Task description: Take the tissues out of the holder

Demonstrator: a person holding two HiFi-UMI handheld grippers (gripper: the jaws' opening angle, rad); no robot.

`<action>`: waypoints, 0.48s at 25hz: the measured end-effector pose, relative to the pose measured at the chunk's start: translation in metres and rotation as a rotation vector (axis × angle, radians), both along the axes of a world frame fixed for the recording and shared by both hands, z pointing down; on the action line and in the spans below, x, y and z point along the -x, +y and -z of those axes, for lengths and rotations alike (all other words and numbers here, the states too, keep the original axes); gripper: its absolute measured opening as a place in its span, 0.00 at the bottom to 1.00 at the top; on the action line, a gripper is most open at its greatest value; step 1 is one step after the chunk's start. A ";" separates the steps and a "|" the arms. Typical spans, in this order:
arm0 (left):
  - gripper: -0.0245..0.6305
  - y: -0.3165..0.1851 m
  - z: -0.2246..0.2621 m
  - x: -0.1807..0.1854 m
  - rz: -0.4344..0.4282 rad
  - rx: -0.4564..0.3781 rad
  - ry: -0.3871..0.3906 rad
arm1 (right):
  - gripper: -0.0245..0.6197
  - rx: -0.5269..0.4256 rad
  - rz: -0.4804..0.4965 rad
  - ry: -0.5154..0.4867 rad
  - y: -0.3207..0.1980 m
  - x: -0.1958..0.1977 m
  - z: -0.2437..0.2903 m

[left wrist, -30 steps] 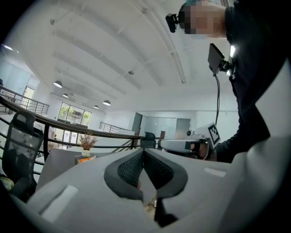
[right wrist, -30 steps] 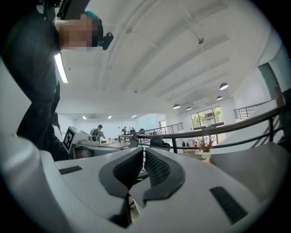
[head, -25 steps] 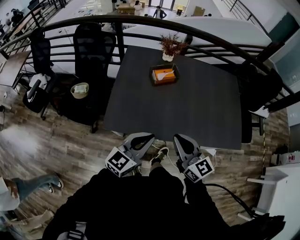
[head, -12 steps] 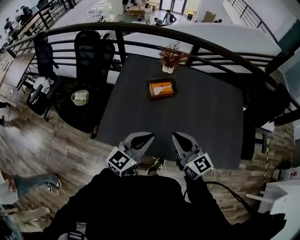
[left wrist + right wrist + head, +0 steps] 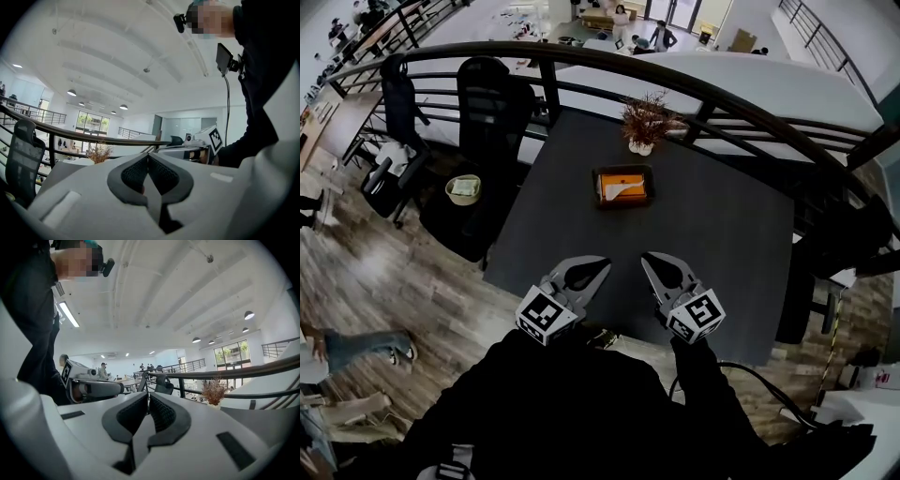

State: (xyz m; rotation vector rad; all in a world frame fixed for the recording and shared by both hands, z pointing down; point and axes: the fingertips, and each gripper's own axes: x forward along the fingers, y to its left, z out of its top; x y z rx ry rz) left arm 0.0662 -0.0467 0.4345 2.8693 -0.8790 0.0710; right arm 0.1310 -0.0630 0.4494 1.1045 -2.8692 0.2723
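The tissue holder (image 5: 622, 186), a dark open box with orange and white tissue showing in it, sits on the dark table (image 5: 722, 244) toward its far side. My left gripper (image 5: 600, 266) and right gripper (image 5: 647, 260) hover side by side over the table's near edge, well short of the holder. Both are shut with nothing between the pads. In the left gripper view the jaws (image 5: 148, 157) meet at their tips, and the right gripper (image 5: 208, 139) shows beside them. In the right gripper view the jaws (image 5: 147, 397) are likewise pressed together, with the left gripper (image 5: 89, 384) at their left.
A dried plant in a white pot (image 5: 643, 122) stands just behind the holder. A curved black railing (image 5: 741, 98) runs behind the table. Black office chairs (image 5: 492, 94) and a stool with a small basket (image 5: 463, 186) stand to the left. A person's legs (image 5: 356, 349) show at the lower left.
I have walked toward the table. Both grippers went from above the floor to over the table's near edge, and the holder appears closer. Both stayed shut.
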 end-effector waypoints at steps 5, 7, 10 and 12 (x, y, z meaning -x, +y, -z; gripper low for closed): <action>0.05 -0.033 -0.011 0.005 0.024 0.001 -0.012 | 0.04 -0.001 0.015 0.049 -0.043 0.002 -0.011; 0.05 -0.050 -0.018 0.009 0.031 0.001 -0.011 | 0.04 0.004 0.020 0.106 -0.065 0.004 -0.023; 0.05 -0.073 -0.031 0.015 0.033 0.010 -0.016 | 0.04 0.027 0.032 0.218 -0.103 0.008 -0.050; 0.05 -0.087 -0.040 0.017 0.031 0.015 -0.020 | 0.06 0.046 0.034 0.276 -0.128 0.009 -0.067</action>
